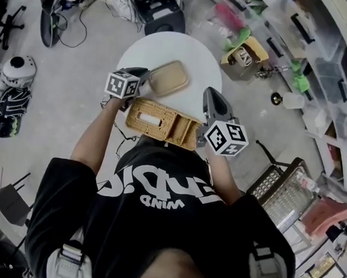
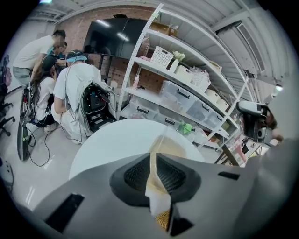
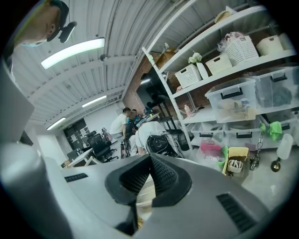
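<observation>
Head view, nearest first: the woven box (image 1: pixel 163 123) lay just in front of the person's black shirt (image 1: pixel 153 225), at the near edge of the round white table (image 1: pixel 170 46). Its long axis ran across the body from left to right, the right end slightly nearer the person, and its slotted face pointed up. The right gripper (image 1: pixel 201 130) had its jaws pressed almost together on the box's right end; in the right gripper view a strip of tan weave filled the narrow gap between the ribbed pads (image 3: pixel 161 177). The left gripper (image 1: pixel 144 77) stood at the box's far left corner, jaws pinching the near edge of a tan panel (image 1: pixel 169 78). This panel was seen edge-on between them in the left gripper view, and its long axis pointed away from the person and to the right over the table. Beyond lay grey floor (image 1: pixel 73 107), a helmet (image 1: pixel 18 70) at left, white shelving (image 2: pixel 187 88) with clear bins at right, and people crouched (image 2: pixel 70 93) by a brick wall.
</observation>
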A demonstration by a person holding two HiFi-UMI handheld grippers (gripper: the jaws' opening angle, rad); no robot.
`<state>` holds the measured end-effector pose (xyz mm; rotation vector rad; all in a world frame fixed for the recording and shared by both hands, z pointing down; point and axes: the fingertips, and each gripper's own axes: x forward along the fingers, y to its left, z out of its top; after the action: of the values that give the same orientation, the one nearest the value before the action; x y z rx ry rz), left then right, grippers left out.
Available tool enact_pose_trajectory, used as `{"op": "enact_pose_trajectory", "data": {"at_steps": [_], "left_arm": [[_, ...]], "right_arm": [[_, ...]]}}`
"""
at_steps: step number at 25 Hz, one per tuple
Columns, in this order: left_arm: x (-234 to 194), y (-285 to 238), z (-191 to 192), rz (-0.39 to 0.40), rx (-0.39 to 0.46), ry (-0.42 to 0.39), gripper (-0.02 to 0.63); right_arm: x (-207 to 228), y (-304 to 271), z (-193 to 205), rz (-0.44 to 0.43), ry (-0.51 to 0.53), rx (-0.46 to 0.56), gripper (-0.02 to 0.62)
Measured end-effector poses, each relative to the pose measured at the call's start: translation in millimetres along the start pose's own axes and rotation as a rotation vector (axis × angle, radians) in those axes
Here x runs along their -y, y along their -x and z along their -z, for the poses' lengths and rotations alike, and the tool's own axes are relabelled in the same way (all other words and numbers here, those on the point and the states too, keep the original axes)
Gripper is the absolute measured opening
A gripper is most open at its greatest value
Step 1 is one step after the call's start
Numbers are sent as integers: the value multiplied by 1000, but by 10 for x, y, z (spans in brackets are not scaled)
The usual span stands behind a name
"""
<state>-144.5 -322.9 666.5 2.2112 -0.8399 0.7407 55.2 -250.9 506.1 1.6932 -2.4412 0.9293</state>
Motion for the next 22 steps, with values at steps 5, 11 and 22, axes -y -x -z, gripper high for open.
{"op": "enact_pose_trajectory", "data": {"at_steps": [5, 11, 22], "left_arm": [[100, 219, -280, -39, 91, -26, 40], [269, 669, -792, -113, 239, -47, 40], [1041, 1927, -1244, -184, 541, -63, 38]], "right_arm": [[-19, 120, -36, -11, 13, 13, -2], [-91, 270, -121, -34, 38, 37, -2], [-182, 547, -209, -61, 85, 76, -2]]}}
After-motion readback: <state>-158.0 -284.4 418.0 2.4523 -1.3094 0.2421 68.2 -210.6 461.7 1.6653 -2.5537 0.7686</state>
